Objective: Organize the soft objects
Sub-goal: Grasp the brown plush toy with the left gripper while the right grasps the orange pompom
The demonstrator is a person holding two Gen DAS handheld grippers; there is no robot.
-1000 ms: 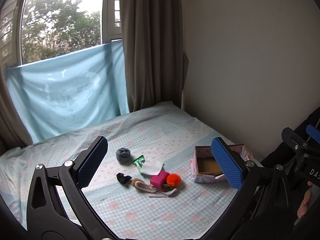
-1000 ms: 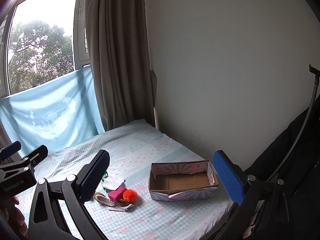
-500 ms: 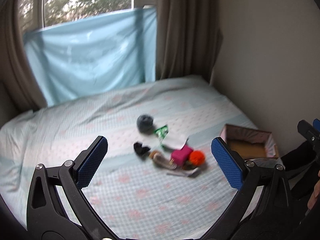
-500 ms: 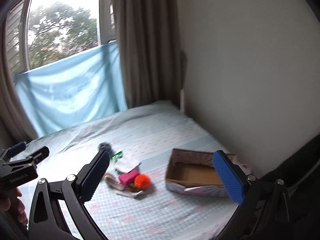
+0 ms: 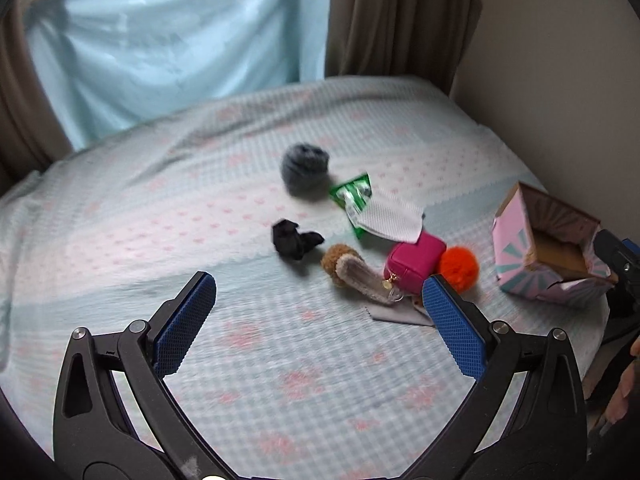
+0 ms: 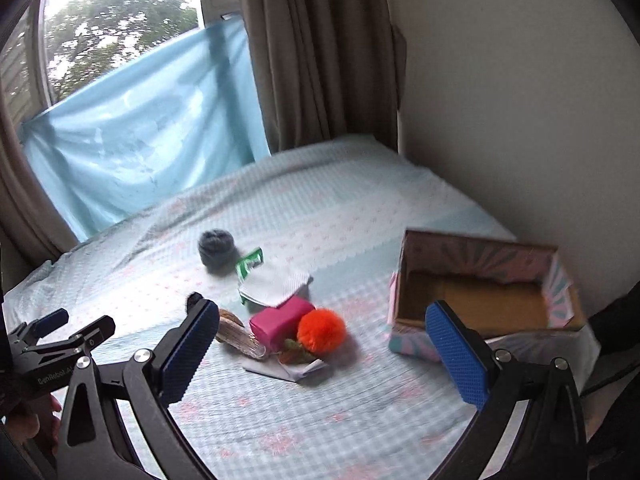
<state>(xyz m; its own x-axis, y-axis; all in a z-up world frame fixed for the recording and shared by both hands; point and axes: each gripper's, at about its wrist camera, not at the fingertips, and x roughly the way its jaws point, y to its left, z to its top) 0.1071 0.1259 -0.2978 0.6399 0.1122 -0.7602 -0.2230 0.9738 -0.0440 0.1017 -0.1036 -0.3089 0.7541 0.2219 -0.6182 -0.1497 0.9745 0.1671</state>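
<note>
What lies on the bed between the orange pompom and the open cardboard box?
Nothing: in the right wrist view only bare checked bedsheet separates the orange pompom from the cardboard box. The left wrist view shows the same gap.

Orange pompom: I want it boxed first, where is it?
In both views the orange pompom lies on the bed, touching the pink pouch, left of the open box.

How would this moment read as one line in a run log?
phase: approach | left gripper: open, empty | right gripper: open, empty | box: empty | soft items: on bed
</note>
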